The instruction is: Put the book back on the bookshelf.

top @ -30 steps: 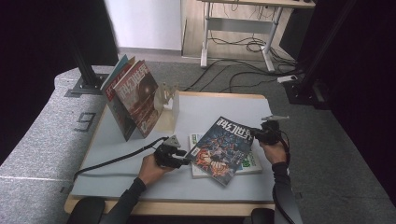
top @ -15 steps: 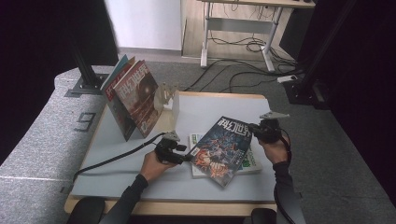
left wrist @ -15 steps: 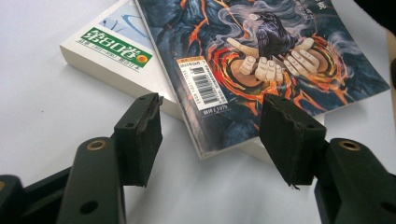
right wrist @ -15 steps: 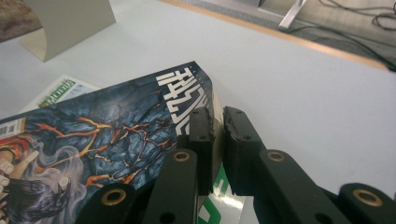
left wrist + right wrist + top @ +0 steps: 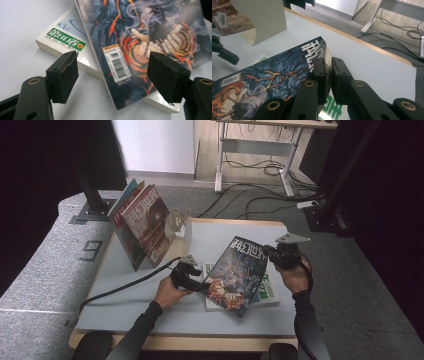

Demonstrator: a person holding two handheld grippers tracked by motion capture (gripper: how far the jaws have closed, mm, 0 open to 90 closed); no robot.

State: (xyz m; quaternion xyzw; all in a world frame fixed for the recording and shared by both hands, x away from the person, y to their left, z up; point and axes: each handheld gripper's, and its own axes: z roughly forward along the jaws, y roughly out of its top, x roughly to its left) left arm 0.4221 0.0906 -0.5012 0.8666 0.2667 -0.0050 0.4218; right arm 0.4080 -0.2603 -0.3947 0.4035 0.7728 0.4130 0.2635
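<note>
Lifting the dark-covered magazine (image 5: 234, 276) off the white book (image 5: 265, 291) near the table's (image 5: 215, 235) right middle, the right gripper (image 5: 278, 254) is clamped tight on its far corner, which stands raised while the near end rests on the book. The left gripper (image 5: 196, 281), whose jaws have just been opening, stands spread at the magazine's left edge, pads clear of it. A good lift, I judge, needs a steady rise so the floppy cover neither bends nor slips before it heads for the leaning magazines (image 5: 145, 222) at far left.
</note>
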